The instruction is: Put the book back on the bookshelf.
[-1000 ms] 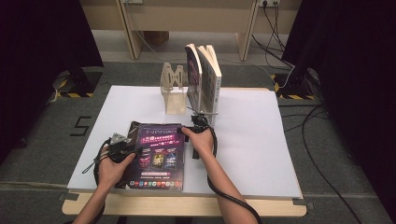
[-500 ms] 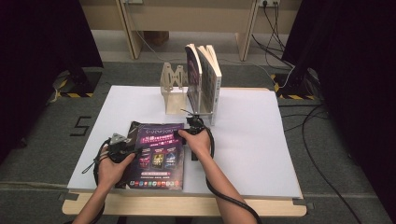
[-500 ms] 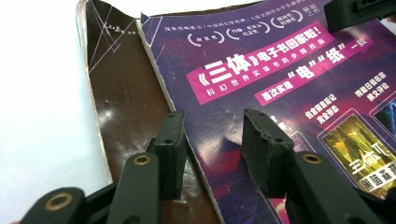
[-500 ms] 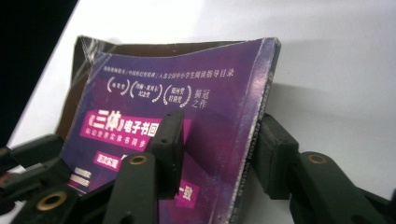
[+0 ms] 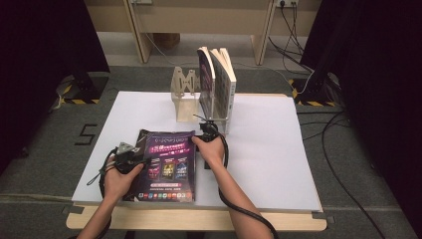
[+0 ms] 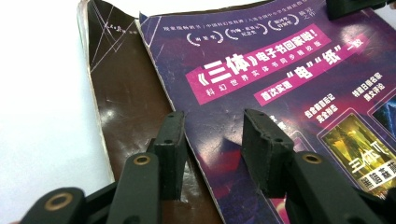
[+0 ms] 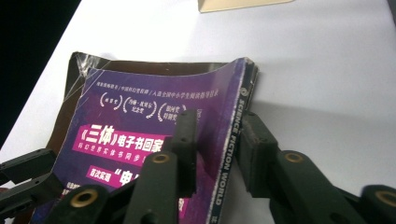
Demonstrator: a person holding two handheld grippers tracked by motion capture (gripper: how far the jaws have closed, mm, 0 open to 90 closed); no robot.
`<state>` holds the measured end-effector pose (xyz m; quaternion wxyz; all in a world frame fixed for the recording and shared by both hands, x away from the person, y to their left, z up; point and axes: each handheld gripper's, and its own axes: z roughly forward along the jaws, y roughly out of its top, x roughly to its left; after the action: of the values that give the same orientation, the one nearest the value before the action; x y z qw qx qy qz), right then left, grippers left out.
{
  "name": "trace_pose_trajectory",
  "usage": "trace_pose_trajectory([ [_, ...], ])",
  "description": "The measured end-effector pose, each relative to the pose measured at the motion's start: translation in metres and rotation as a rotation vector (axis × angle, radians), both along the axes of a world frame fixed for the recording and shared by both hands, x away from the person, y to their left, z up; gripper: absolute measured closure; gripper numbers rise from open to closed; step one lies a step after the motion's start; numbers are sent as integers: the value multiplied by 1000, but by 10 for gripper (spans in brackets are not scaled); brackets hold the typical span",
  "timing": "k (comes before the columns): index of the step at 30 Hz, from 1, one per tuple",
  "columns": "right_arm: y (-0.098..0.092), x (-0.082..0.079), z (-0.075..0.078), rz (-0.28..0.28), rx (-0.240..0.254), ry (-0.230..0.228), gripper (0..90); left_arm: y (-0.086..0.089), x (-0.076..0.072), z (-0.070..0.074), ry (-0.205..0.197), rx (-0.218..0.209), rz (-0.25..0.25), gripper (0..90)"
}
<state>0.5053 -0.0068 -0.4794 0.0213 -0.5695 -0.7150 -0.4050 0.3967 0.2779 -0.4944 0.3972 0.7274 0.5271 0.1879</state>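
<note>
Magazine (image 5: 166, 164): flat on table (image 5: 278, 149), unshelved; your right hand-held gripper (image 7: 212, 140) has just been closing on its spine, left hand-held gripper (image 6: 210, 140) spread astride its cover edge.

Place: a recording lab or studio, set up for staged table work.
Table: a plain wooden table (image 5: 199, 219) is covered by a white sheet (image 5: 278, 154), laid flat as a work surface.
Surround: black curtains (image 5: 45, 55) are hung at both sides; a pale wooden frame (image 5: 199, 20) is seen behind.
Floor: grey carpet (image 5: 45, 164) is marked with a black figure 5 (image 5: 85, 134); yellow-black hazard tape (image 5: 79, 100) is stuck by the stand feet.
Cabling: black cables (image 5: 343, 164) are run across the floor to wall sockets (image 5: 288, 4).
Props: a beige metal book stand (image 5: 186, 97) with upright paperback books (image 5: 219, 82) is placed on the sheet.
</note>
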Motion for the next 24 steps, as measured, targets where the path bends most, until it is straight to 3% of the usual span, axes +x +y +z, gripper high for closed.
trace_pose_trajectory([
  [6, 2, -1, 6, 51, -38, -43, 756, 1, 0, 0, 4, -4, -5, 598],
  [7, 2, -2, 8, 49, -37, -34, 765, 2, 1, 1, 3, -2, -10, 598],
  [9, 1, -2, 10, 51, -17, -36, 786, 4, 1, 1, 2, -9, -16, 590],
  [16, 1, -7, 21, 25, 34, -61, 821, 16, 1, 3, -53, -13, 41, 556],
  [24, -2, -14, 42, 2, 51, -144, 850, 27, 3, 3, -78, -21, 80, 536],
])
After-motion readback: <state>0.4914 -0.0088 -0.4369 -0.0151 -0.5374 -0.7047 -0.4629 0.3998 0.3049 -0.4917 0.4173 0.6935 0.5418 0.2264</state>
